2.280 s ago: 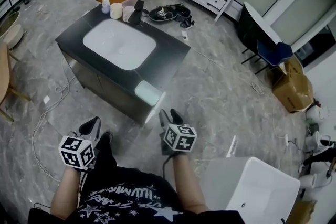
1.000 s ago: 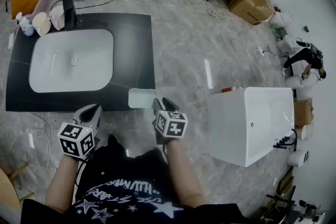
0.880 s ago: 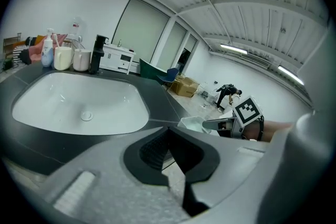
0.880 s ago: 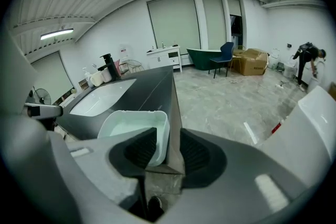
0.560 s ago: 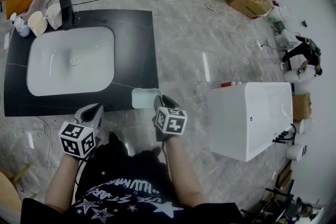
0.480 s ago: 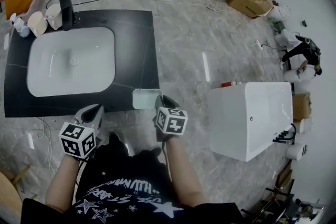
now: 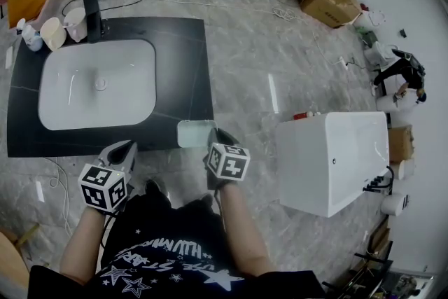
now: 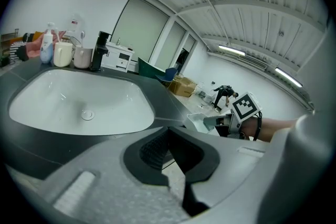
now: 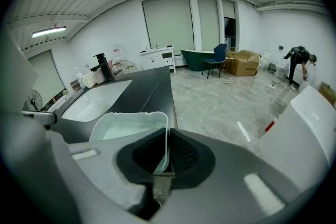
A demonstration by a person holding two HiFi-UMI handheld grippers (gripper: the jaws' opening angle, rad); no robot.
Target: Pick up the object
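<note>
Gripping the tray at the near right corner of the bench, our right gripper has its fingers pinched on the tray's right wall. In the right gripper view the thin pale-green wall of the tray runs straight between the two black pads of the gripper. We cannot tell whether the tray's base touches the bench top.

Our left gripper hangs just off the near edge, left of the tray. In its own view the gripper has its fingers slightly spread, with only floor showing in the gap.

A white sink is set into the left half of the bench. At the far left corner stand a black tap, two cups and a bottle, all close together.

A white tub stands on the floor well apart from the right edge.
</note>
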